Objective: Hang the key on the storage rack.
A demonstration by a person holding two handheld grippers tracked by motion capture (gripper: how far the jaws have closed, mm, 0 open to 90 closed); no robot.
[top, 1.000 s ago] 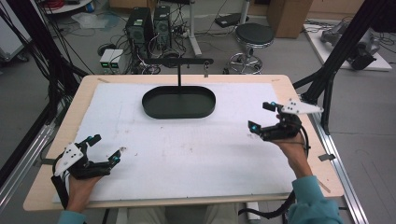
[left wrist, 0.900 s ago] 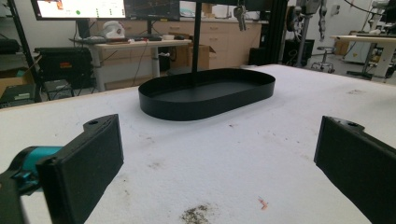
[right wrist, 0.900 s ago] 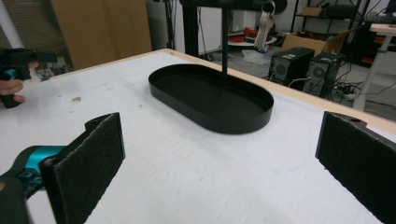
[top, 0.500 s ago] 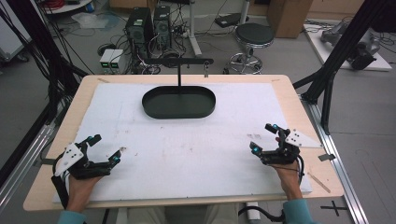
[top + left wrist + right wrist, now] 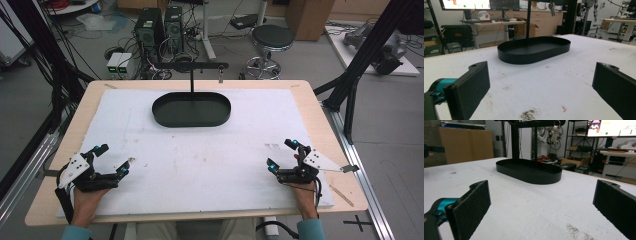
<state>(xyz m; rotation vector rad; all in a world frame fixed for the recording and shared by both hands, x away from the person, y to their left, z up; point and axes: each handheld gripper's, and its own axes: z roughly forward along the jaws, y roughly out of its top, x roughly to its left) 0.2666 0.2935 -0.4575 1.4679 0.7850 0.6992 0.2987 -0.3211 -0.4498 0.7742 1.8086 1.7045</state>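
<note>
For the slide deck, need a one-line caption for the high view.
Two open claws, left and right, rest on a white table near a black oval tray.

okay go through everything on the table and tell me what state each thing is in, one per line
Left gripper: open, nothing between its jaws, low over the white mat.
Right gripper: open, nothing between its jaws, low over the mat.
Black oval tray: upright, nothing inside, at the far middle of the mat.
Keys: hanging from the stand's crossbar.
White mat: flat, stained.
</note>
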